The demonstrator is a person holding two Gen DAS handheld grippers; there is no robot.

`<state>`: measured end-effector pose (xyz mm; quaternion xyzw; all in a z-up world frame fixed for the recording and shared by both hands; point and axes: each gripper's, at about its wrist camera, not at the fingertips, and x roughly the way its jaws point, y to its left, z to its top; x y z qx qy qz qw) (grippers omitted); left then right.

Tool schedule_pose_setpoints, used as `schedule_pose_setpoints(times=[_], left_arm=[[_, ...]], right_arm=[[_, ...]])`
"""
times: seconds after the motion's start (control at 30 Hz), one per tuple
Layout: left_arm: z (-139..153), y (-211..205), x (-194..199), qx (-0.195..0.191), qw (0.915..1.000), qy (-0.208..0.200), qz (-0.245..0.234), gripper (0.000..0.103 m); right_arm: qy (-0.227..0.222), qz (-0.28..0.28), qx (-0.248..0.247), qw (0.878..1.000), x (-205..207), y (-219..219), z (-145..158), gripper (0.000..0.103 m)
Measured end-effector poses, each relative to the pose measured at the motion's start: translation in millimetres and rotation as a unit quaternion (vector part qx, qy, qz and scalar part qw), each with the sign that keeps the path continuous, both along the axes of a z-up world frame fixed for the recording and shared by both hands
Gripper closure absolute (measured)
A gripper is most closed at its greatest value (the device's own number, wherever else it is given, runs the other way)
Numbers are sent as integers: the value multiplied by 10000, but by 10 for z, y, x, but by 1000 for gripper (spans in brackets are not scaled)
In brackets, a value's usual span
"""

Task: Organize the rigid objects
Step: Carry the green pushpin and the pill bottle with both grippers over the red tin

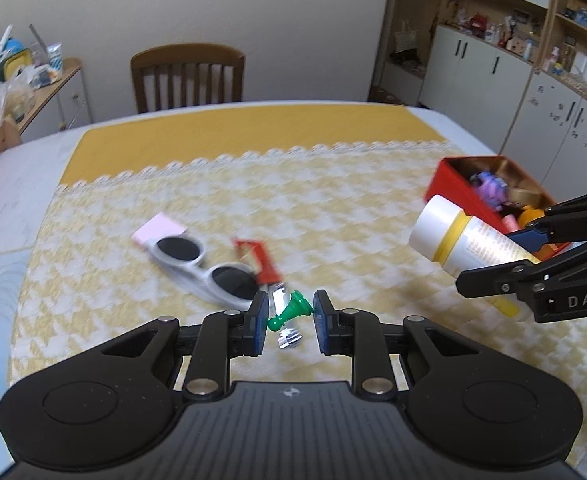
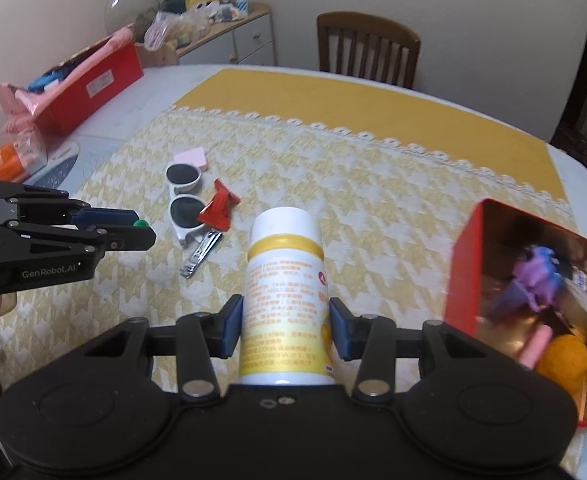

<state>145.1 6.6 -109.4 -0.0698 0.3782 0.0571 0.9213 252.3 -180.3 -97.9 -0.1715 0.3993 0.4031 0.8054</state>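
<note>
The left tool (image 1: 286, 316) pinches a little green game piece (image 1: 291, 310) between its pads, up above the table (image 1: 333, 208). The right tool (image 2: 283, 322) squeezes a white bottle (image 2: 283, 280) with a yellow band. A red box (image 2: 469, 276) of toys sits just right of it. White sunglasses (image 2: 183, 200), a red clip (image 2: 218, 208) and nail clippers (image 2: 200, 254) lie between the two tools.

The left gripper (image 2: 143, 230), seen at the left of the right wrist view, bears "GenRobot.AI" on its black side. The right gripper (image 1: 489, 258), at the right of the left wrist view, shows the letters "DAS". Fine print covers the white bottle (image 2: 283, 300), too small to read.
</note>
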Motion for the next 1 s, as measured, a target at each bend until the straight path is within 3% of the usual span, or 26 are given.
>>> schedule_pose_setpoints(times=[0.43, 1.0], left_arm=[[339, -614, 448, -37, 9981, -351, -500, 80], [297, -1480, 1077, 45, 9946, -175, -1025, 80]], right_arm=[[-311, -522, 279, 9978, 258, -610, 295, 59], [-325, -891, 248, 9952, 592, -1423, 206, 59]])
